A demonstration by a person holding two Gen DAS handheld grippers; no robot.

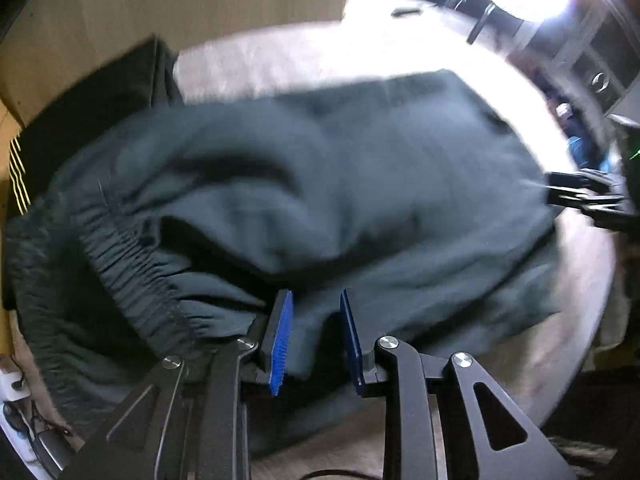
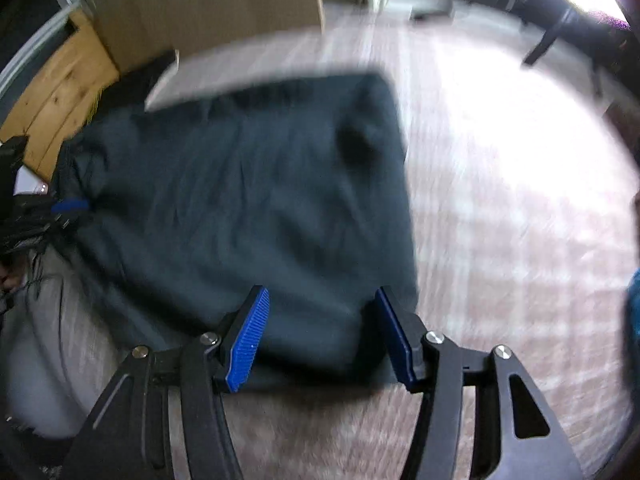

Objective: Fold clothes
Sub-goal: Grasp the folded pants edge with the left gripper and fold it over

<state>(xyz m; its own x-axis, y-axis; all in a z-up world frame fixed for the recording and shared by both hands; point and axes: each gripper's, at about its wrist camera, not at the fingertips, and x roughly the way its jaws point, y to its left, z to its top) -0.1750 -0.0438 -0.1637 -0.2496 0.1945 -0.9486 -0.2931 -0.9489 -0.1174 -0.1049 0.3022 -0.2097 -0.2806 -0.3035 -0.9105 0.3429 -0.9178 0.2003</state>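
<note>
A dark green pair of trousers (image 1: 320, 184) lies folded over on a round, pale table (image 1: 280, 60). Its gathered elastic waistband (image 1: 132, 264) is at the near left. My left gripper (image 1: 316, 340) hangs over the near edge of the trousers. Its blue pads are a little apart, with a flap of cloth lying loose between them. In the right wrist view the trousers (image 2: 248, 200) lie flat. My right gripper (image 2: 322, 336) stands wide open over their near right corner and pinches nothing. The other gripper shows at the frame edge in both views, the right gripper (image 1: 580, 196) in the left wrist view and the left gripper (image 2: 68, 206) in the right. Both views are blurred.
A black garment with yellow stripes (image 1: 100, 96) lies at the table's far left edge. A cardboard box (image 2: 208, 4) and a wooden board (image 2: 60, 88) stand behind it. The bare tabletop (image 2: 500, 200) spreads to the right of the trousers. Dark chair legs (image 2: 548, 40) stand beyond.
</note>
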